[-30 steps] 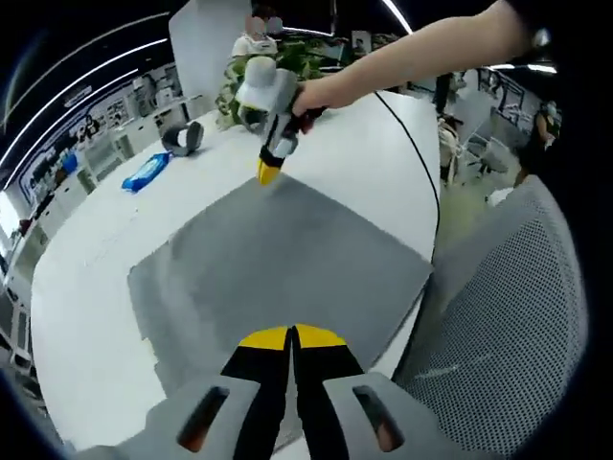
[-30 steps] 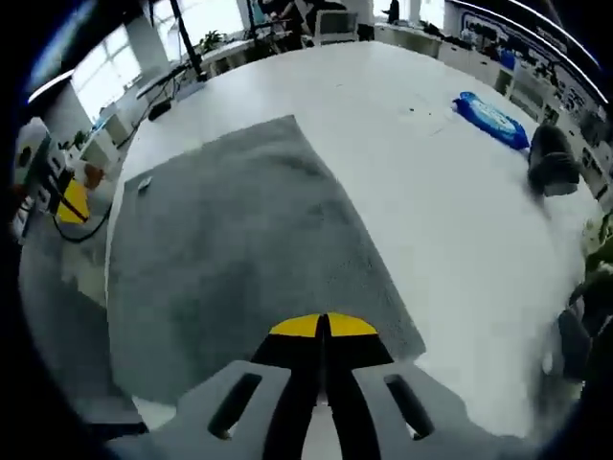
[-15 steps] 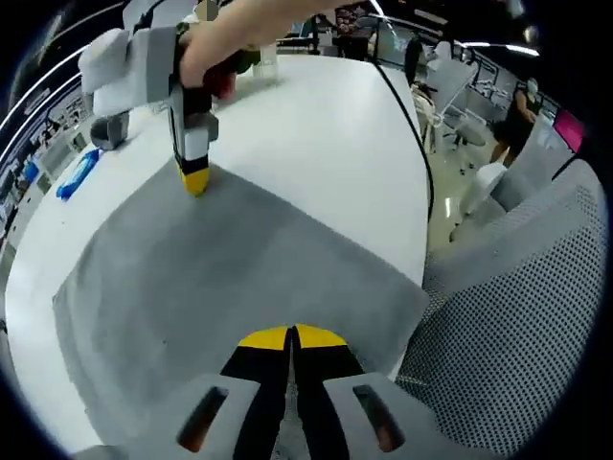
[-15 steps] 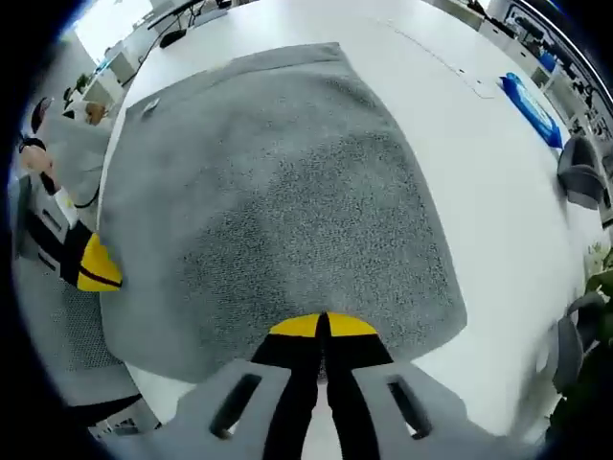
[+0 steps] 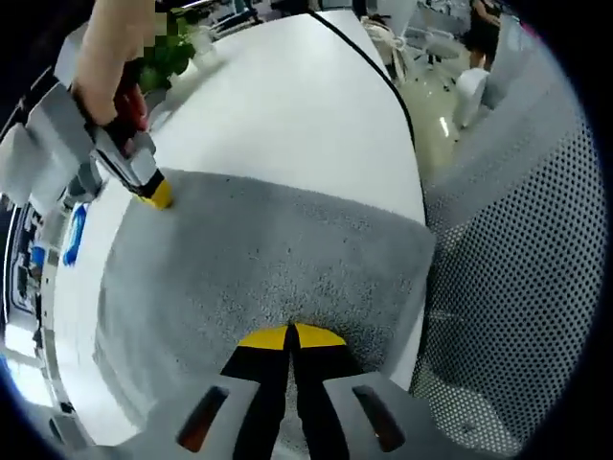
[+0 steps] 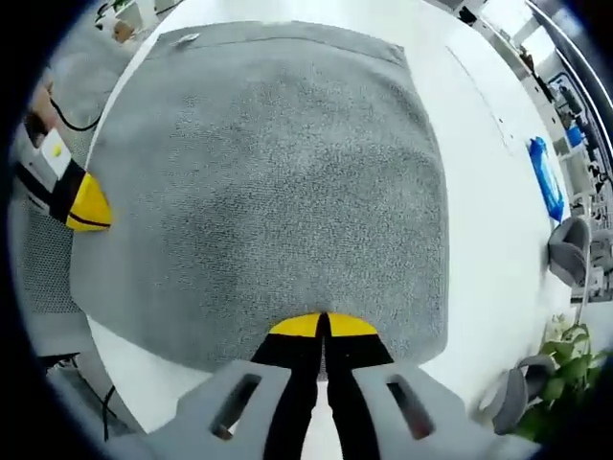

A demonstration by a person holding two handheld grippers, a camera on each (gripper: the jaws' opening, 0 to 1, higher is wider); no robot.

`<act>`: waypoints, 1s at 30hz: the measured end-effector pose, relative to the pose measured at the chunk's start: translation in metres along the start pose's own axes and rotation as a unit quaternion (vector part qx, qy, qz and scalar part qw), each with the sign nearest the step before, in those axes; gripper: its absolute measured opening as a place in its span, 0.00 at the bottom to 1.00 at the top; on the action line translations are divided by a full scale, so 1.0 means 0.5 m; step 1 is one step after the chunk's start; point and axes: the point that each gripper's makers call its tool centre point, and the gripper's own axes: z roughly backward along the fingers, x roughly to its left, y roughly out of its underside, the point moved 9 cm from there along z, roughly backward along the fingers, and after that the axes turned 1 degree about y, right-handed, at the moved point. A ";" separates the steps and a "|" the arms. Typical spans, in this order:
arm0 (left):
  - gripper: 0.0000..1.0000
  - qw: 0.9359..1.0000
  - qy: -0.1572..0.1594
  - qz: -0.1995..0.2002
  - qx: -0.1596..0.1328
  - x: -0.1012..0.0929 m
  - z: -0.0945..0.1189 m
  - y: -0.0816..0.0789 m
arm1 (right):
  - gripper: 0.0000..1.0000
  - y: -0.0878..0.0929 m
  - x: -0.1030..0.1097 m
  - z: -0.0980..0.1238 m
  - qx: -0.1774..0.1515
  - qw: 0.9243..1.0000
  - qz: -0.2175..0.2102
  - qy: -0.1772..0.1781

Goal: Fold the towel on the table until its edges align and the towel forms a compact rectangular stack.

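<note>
Left gripper clenched, yellow tips pressed together low in the left gripper view, sitting at the near edge of the grey towel; whether cloth is caught between the tips cannot be told. Towel spread flat outward from there across the white table, one corner reaching the table edge beside a mesh chair. Right gripper at the towel's far edge, yellow tip down on the cloth, held by a hand. In the right gripper view, right gripper likewise closed tip to tip over the towel's near edge, grasp uncertain. Towel flat ahead, a small tag at its far corner. Beyond, on the table, a blue packet.
</note>
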 end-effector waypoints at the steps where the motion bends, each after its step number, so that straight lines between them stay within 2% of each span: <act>1: 0.01 1.000 -0.001 -0.013 0.011 -0.004 0.002 0.000 | 0.00 0.000 0.005 0.001 -0.003 1.000 0.007 0.014; 6: 0.01 0.999 -0.021 -0.034 0.036 -0.016 0.003 -0.001 | 0.00 -0.003 0.021 -0.001 0.004 0.998 0.024 0.050; 10: 0.01 0.994 -0.036 -0.084 0.062 -0.023 0.007 0.007 | 0.00 -0.008 0.029 -0.002 0.020 0.997 0.042 0.064; 13: 0.01 0.994 -0.037 -0.073 0.072 -0.022 0.010 0.013 | 0.00 -0.007 0.028 0.000 0.023 0.997 0.035 0.065; 19: 0.01 0.991 -0.017 -0.071 0.110 -0.016 0.014 0.020 | 0.00 -0.004 0.036 0.005 0.018 0.999 -0.003 0.045; 23: 0.01 0.991 -0.021 -0.059 0.115 -0.017 0.014 0.018 | 0.00 -0.005 0.043 0.004 0.022 0.998 0.003 0.055; 27: 0.01 0.990 -0.021 -0.068 0.121 -0.014 0.015 0.023 | 0.00 -0.014 0.052 0.001 0.047 0.996 0.030 0.072; 30: 0.01 0.990 -0.027 -0.052 0.132 -0.010 0.013 0.028 | 0.00 -0.018 0.051 0.001 0.055 0.995 0.018 0.076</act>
